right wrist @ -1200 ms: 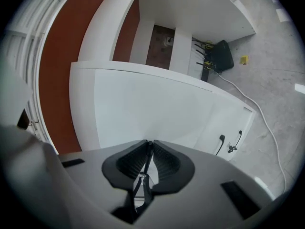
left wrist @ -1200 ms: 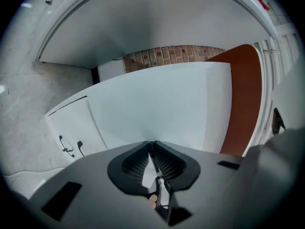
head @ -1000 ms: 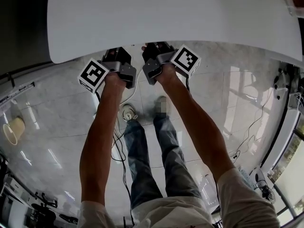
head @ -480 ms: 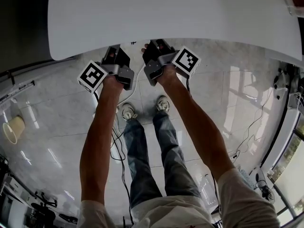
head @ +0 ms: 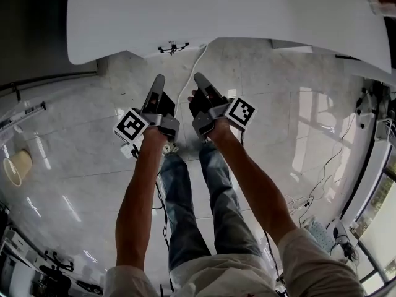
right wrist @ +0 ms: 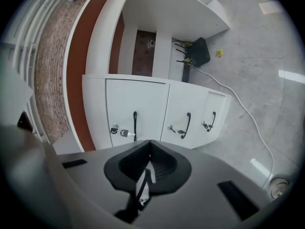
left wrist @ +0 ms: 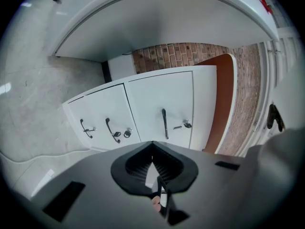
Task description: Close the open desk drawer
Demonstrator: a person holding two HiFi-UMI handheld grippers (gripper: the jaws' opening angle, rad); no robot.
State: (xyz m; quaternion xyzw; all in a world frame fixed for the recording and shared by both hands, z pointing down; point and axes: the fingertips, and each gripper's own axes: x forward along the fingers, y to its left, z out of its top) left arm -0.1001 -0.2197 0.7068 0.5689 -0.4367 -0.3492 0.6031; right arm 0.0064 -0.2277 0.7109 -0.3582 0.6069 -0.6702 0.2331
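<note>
The white desk top [head: 223, 11] fills the top of the head view. Below it my left gripper [head: 159, 79] and right gripper [head: 198, 77] hover side by side over the floor, clear of the desk edge. The white drawer cabinet [left wrist: 143, 109] under the desk stands some way ahead of the left gripper [left wrist: 152, 144]. All three of its fronts look flush, each with a black handle [left wrist: 164, 123]. The same cabinet [right wrist: 152, 109] lies ahead of the right gripper [right wrist: 150, 142]. Both pairs of jaws are closing and meet at the tips, with nothing between them.
A white cable [head: 185, 85] runs across the glossy tiled floor toward a black box [right wrist: 198, 51] under the desk. The person's legs and shoes [head: 167, 147] are below the grippers. A brick wall [left wrist: 190, 49] stands behind the cabinet. More cables [head: 328, 166] lie at the right.
Both grippers have drawn back from under the desk edge toward the person and now show in full. Their jaws have gone from slightly apart to closed.
</note>
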